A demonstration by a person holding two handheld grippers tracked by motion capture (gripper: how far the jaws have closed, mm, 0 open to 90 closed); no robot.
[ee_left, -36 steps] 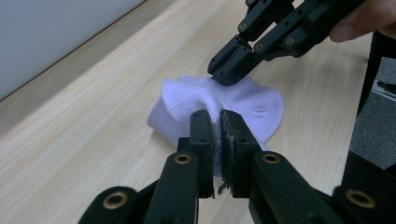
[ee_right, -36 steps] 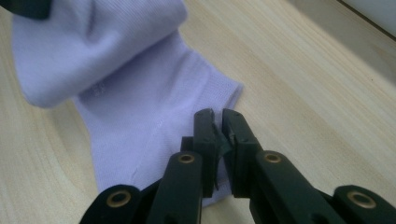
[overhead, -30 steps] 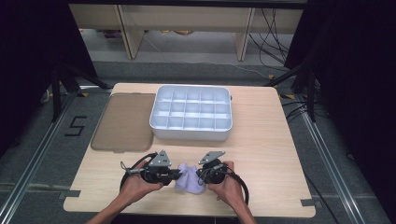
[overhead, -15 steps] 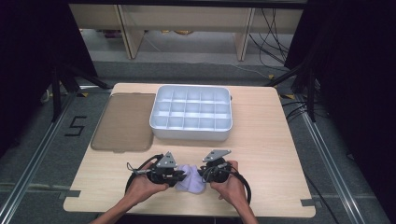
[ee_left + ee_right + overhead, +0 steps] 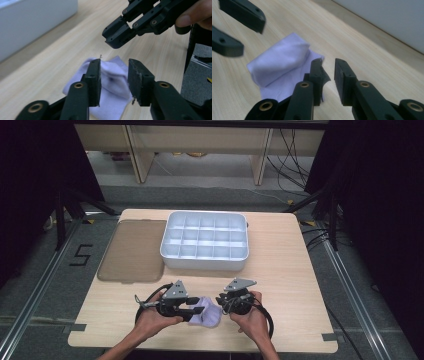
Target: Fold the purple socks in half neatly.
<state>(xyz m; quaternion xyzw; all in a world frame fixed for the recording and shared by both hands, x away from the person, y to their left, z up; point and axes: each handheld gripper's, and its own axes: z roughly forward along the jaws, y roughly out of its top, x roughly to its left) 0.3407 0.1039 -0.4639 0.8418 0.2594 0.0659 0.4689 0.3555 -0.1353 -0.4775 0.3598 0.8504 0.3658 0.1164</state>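
Observation:
A folded lavender cloth (image 5: 210, 316) lies on the wooden table near its front edge, between the two hand-held grippers. My left gripper (image 5: 196, 312) points right at it. Its jaws have just been opening and stand apart in the left gripper view (image 5: 113, 75), with the cloth (image 5: 113, 100) lying below the gap and no pad pressing on it. My right gripper (image 5: 223, 306) faces it from the right. Its jaws (image 5: 327, 72) have also just been opening a little; nothing sits in the narrow gap, and the cloth (image 5: 279, 60) lies just left of the left jaw.
A white compartmented tray (image 5: 205, 263) stands at mid-table behind the grippers. A flat brown lid (image 5: 132, 251) lies to its left. The table's front edge (image 5: 200, 351) runs just under the person's wrists. Bare wood spreads on either side of the hands.
The left gripper's jaws have spread apart off the cloth, and the right ones a little. Both hands stay in nearly the same spot, and the cloth rests on the table.

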